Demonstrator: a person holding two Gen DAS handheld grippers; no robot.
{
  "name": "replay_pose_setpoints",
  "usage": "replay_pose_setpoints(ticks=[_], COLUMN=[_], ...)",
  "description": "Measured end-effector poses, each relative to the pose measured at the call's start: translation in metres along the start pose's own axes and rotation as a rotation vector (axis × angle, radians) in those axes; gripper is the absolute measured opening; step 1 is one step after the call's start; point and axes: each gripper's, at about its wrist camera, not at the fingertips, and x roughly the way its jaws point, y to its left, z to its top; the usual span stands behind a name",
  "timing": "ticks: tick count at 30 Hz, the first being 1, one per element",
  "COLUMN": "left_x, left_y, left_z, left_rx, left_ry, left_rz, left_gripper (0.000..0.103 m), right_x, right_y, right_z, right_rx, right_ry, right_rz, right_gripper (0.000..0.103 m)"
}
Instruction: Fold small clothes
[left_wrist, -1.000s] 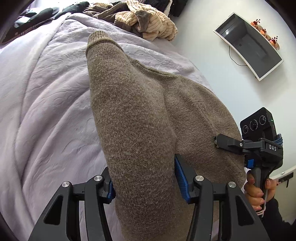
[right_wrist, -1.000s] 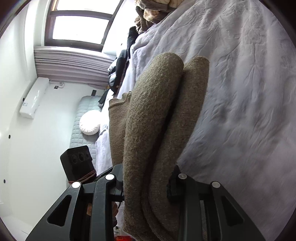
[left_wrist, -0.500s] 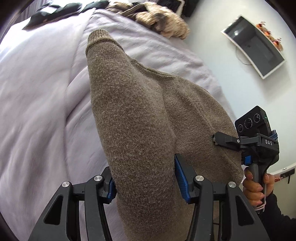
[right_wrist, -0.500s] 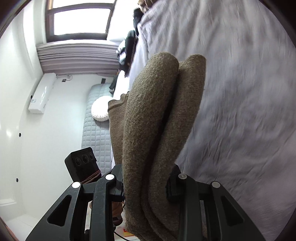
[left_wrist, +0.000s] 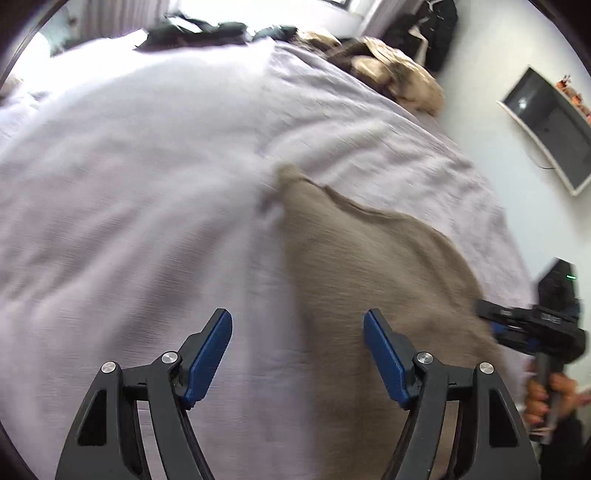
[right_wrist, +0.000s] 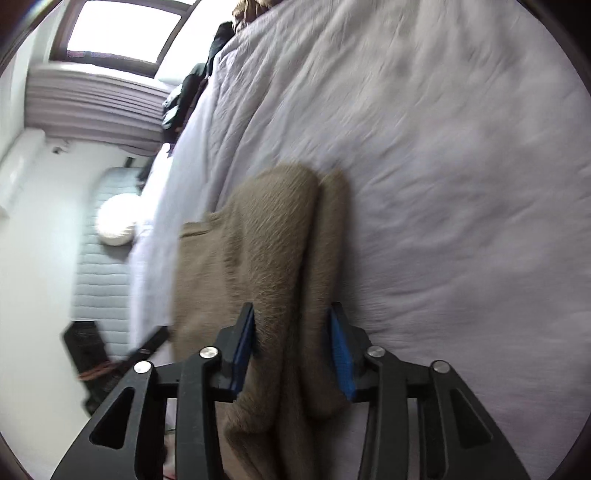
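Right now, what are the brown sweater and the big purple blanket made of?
The brown sweater looks like fuzzy knitted wool or a wool-like yarn: matte, with fine hairs standing off its surface. The purple blanket looks like soft, matte woven or quilted fabric, wrinkled all over; the blur leaves its exact cloth open.

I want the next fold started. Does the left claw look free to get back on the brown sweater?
Probably yes. The left claw stands open and empty just beside the brown sweater on the bedspread, nothing between them.
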Motion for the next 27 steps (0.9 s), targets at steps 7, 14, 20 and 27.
replay_pose_setpoints(ticks=[7, 14, 20, 27], left_x=[-0.006, -0.008, 0.009, 0.009], left_y=[0.01, -0.01, -0.023, -0.028], left_z=[-0.01, -0.013, -0.023, -0.037], left_rx=[-0.027, 0.003, 0.061, 0.066], left_ry=[-0.022, -0.033, -0.011, -0.029], left_rz=[0.03, 0.041, 0.119, 0.164], left_gripper=[0.075, 0.075, 0.075, 0.075], right_x=[-0.019, 0.003, 0.003, 0.011], right_y=[0.002, 0.039, 0.05, 0.029], right_z=[-0.026, -0.041, -0.044, -0.058], right_rx=[0.016, -0.142, -0.265, -0.248], right_ry=[0.03, 0.065, 0.005, -0.015], right_rz=[0.188, 0.01, -0.18, -0.196], right_gripper=[0.046, 0.017, 0.016, 0.015])
